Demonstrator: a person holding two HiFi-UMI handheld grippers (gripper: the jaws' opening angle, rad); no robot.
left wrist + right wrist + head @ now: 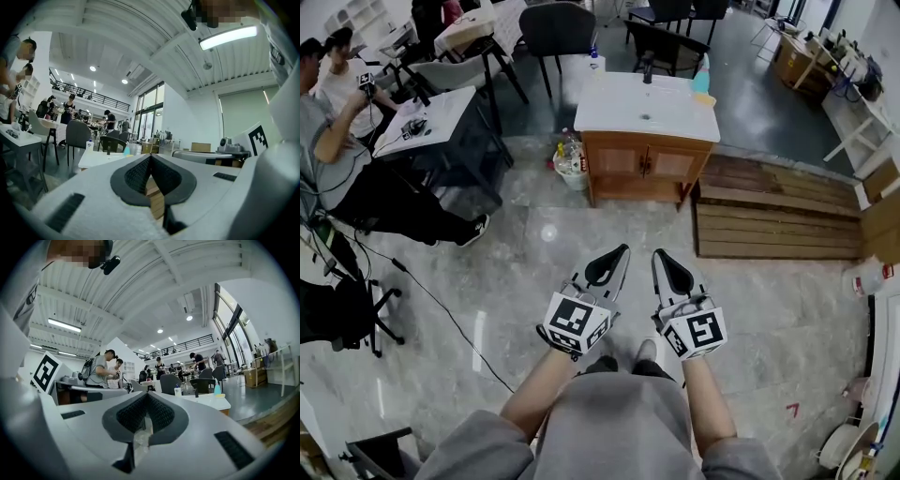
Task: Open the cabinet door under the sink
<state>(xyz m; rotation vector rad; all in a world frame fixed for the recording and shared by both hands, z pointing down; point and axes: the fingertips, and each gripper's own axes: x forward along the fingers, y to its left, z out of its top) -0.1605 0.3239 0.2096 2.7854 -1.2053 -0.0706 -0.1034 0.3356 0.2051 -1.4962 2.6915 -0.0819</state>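
- Cabinet doors [647, 165] under sink [645, 105]: we see both closed.
- Left gripper [609, 267], right gripper [672, 275]: well apart from sink, fingers [136, 176] clenched together.

Brown wooden cabinet [645, 169], glossy white sink top [619, 114], polished stone floor [497, 272], rough plank pallet [769, 225]

The cabinet [646, 171] is a small wooden unit of warm brown. It stands on the floor directly below the white sink top [647, 111], which overhangs it a little at the front and sides. Its front carries two panelled doors side by side under the sink top, the left door [614, 162] and the right door [676, 166]. Both are shut, lying flush with the front. Two short dark handles [645, 164] stand upright where the doors meet, beneath the middle of the sink top.
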